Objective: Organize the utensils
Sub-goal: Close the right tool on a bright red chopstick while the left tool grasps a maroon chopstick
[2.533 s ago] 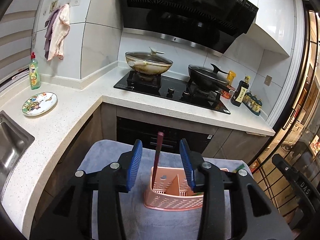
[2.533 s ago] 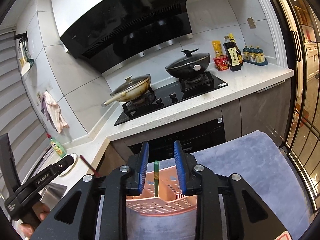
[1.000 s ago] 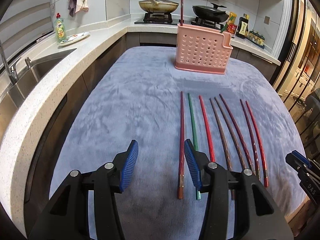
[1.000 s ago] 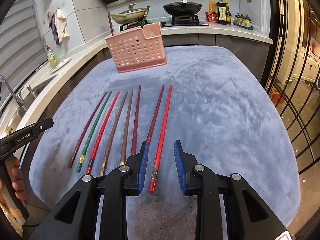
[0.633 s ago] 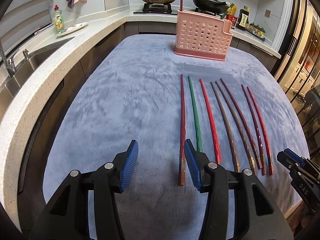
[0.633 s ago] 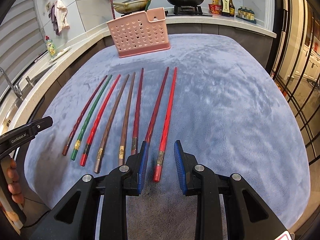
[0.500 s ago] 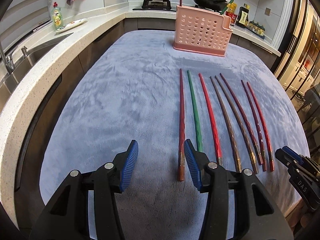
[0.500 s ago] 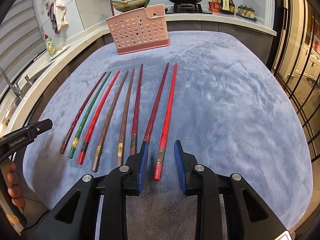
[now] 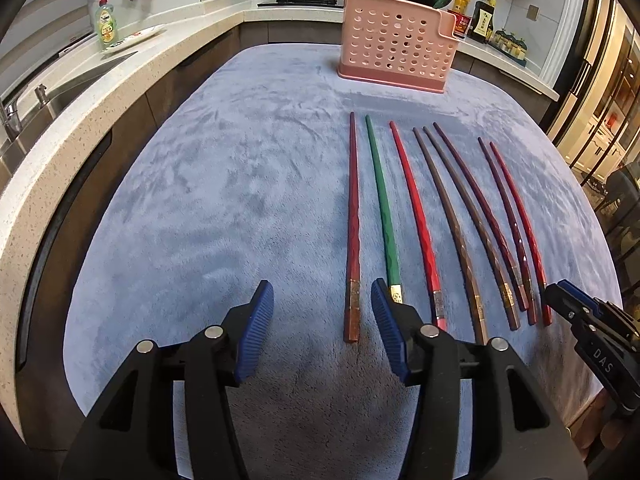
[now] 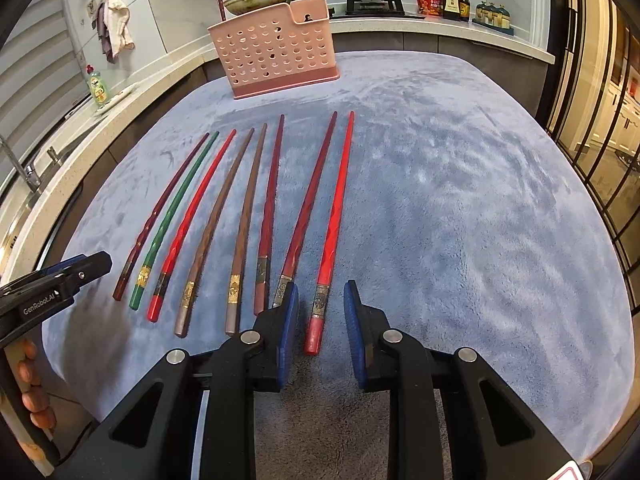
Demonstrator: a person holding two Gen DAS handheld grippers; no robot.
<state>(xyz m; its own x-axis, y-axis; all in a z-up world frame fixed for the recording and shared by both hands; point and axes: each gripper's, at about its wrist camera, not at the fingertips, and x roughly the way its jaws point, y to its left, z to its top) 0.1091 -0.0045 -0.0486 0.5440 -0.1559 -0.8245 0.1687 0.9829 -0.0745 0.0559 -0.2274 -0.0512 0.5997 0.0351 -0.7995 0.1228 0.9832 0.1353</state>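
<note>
Kitchen counters ring a worktop (image 9: pixel 208 216) under grey-blue plush. Far ahead of both jaws stands a pink rack (image 9: pixel 396 46), two chopsticks already in it. Eight chopsticks (image 10: pixel 244 220) lie in a row between rack and jaws: light, stiff, lacquer-slick, best pinched at the thick banded ends. Left gripper (image 9: pixel 322 330): jaws opening, the leftmost dark-red stick's (image 9: pixel 353 240) butt between them, untouched. Right gripper (image 10: pixel 322 326): jaws closing around the red stick's (image 10: pixel 334 216) butt, pads not yet pressing. Lettering: "GenRobot.AI", "DAS".
</note>
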